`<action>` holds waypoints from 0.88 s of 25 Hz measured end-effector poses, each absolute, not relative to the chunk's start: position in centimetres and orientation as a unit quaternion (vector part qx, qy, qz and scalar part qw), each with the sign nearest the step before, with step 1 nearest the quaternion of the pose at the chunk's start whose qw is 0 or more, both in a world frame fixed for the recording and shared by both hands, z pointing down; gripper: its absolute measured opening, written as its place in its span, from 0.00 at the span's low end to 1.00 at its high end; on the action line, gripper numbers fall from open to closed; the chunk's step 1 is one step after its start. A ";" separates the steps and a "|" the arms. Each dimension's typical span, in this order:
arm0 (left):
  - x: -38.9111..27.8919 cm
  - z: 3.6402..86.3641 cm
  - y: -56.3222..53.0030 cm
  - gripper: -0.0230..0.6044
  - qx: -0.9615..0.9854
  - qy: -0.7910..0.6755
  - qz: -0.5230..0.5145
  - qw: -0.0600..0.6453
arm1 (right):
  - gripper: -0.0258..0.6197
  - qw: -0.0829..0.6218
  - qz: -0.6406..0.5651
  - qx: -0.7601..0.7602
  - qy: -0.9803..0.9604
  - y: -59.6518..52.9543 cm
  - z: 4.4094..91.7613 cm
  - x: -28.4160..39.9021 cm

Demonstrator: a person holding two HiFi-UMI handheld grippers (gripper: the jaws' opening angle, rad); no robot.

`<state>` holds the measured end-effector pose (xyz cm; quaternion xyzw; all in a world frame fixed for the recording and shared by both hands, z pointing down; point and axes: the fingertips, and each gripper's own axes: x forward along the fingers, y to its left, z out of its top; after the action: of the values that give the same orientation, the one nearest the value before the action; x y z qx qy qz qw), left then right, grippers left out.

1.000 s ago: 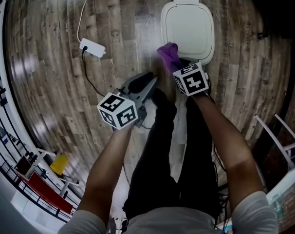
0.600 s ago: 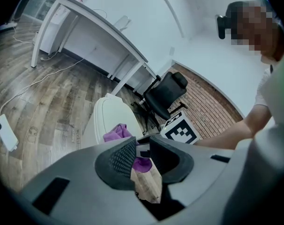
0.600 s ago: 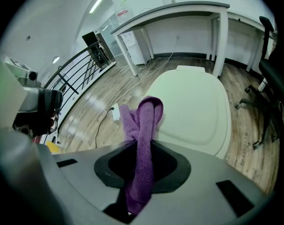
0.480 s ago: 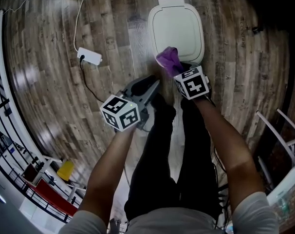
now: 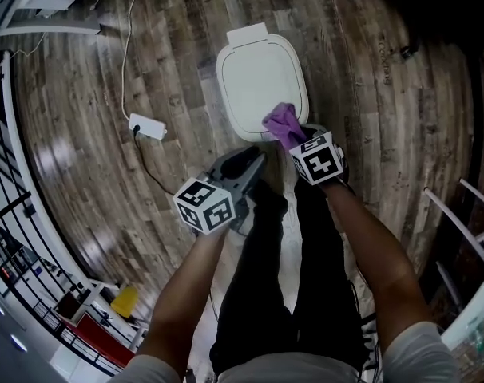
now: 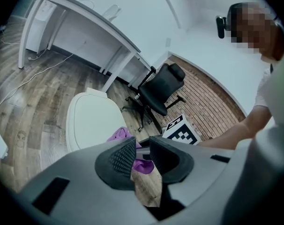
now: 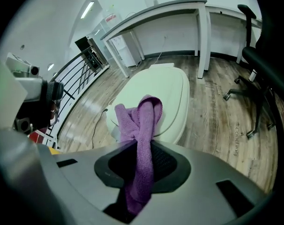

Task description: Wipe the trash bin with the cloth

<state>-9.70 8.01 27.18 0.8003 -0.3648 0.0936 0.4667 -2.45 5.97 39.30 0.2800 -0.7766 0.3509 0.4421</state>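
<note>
Floor (image 5: 106,94): wood-grain planks in mixed brown and grey tones, with a slight sheen in patches.

Trash bin (image 5: 258,70): white, smooth plastic. The lid was a rounded square with a raised rim, a hinge tab at the far edge, and closed flat. It stood on the floor just ahead of the person's feet.

Office chair (image 6: 161,86): black, padded back, on a star base, beyond the bin near a brick-patterned wall.

Left hand-held gripper (image 5: 246,159): grey body with ribbed black pads. Its jaws stood narrowly apart with nothing between them, and it was held near the bin's near side, apart from it.

Right hand-held gripper (image 7: 144,146): jaws were clamped on the cloth, tips pointing at the bin's near right corner.

Cloth (image 5: 283,123): purple terry, nubby pile, twisted into a loose bunch rising out of the right jaws. A tail hung down behind the pads. It lay over the near right corner of the lid; contact with the lid could not be confirmed.

Power strip (image 5: 148,127): small white block lying on the floor left of the bin, with a thin cable trailing off.
</note>
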 end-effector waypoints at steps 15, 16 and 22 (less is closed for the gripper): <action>-3.5 27.8 4.0 0.18 0.810 -0.339 0.131 0.460 | 0.17 0.456 0.351 0.295 -0.763 3.6 41.6 6.4; -3.4 27.8 3.5 0.18 0.810 -0.341 0.131 0.459 | 0.17 0.460 0.349 0.298 -0.760 3.0 41.8 7.4; -3.8 27.6 0.6 0.18 0.805 -0.360 0.125 0.456 | 0.17 0.482 0.328 0.318 -0.748 -2.4 42.0 11.6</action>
<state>-3.76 0.59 27.57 0.8045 -0.3601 0.1245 0.4556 11.55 -2.36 41.98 0.3176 -0.7476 0.3281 0.4822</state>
